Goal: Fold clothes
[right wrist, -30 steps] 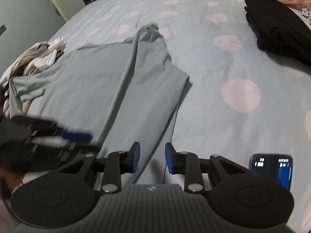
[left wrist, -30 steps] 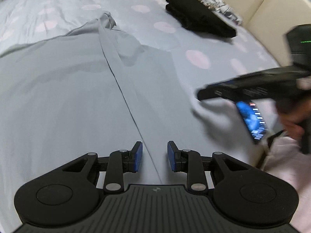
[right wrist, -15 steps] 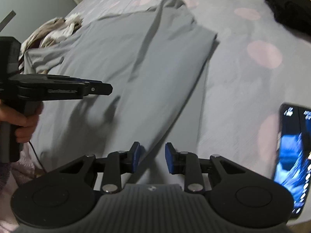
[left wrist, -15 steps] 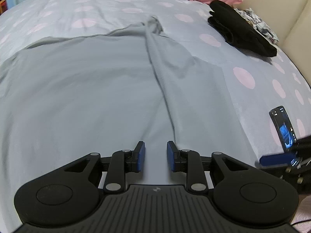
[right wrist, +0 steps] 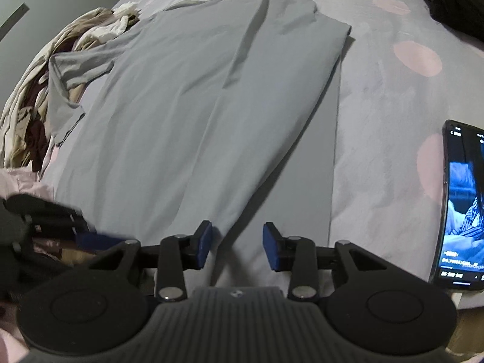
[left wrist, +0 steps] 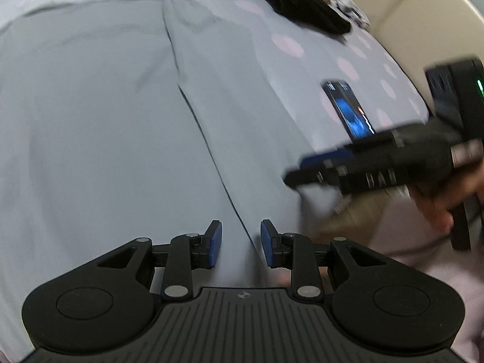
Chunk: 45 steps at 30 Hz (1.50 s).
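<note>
A grey garment (left wrist: 106, 127) lies spread flat on the bed, its right part folded over along a long diagonal edge (left wrist: 205, 139). My left gripper (left wrist: 240, 243) hovers over the near end of that edge, open, nothing between its blue pads. In the right wrist view the same garment (right wrist: 187, 115) fills the middle, one sleeve trailing left. My right gripper (right wrist: 237, 246) hangs above the near hem. Its jaws are opening; the cloth lies below them and the pads do not press on it. Each gripper shows blurred in the other's view: right gripper (left wrist: 326, 166), left gripper (right wrist: 78, 233).
A lit phone (right wrist: 459, 211) lies on the spotted bedsheet (right wrist: 393, 96) right of the garment. A black garment (left wrist: 302, 3) sits at the far right near a beige headboard (left wrist: 423, 30). A heap of pale and dark clothes (right wrist: 30, 96) lies at the left bed edge.
My left gripper has slid sideways along the near hem, and the right gripper is back in its view at the right. The right gripper's jaws have widened and it has moved closer to the hem.
</note>
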Each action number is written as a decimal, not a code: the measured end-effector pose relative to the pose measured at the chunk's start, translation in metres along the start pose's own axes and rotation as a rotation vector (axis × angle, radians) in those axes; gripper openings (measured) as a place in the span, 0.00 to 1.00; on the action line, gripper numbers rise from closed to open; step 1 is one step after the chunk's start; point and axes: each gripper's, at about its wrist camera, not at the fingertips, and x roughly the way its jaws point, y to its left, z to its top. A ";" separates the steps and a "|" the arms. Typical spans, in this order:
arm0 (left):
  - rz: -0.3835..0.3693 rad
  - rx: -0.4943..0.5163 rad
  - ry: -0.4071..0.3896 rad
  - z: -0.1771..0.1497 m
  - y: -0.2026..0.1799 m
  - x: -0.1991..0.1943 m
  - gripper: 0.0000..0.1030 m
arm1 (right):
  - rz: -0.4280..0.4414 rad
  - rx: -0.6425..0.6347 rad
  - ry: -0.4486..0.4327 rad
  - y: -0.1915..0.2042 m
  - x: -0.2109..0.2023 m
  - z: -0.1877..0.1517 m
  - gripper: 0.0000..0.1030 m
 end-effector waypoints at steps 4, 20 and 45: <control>-0.055 -0.013 0.065 -0.024 -0.012 0.016 0.24 | 0.004 -0.016 0.017 0.005 0.004 0.000 0.39; -0.001 0.054 0.069 -0.033 -0.039 0.049 0.24 | 0.016 -0.043 0.031 0.010 0.006 -0.001 0.40; -0.066 0.008 -0.173 -0.019 -0.037 0.008 0.00 | 0.027 0.013 -0.012 -0.001 -0.001 0.003 0.45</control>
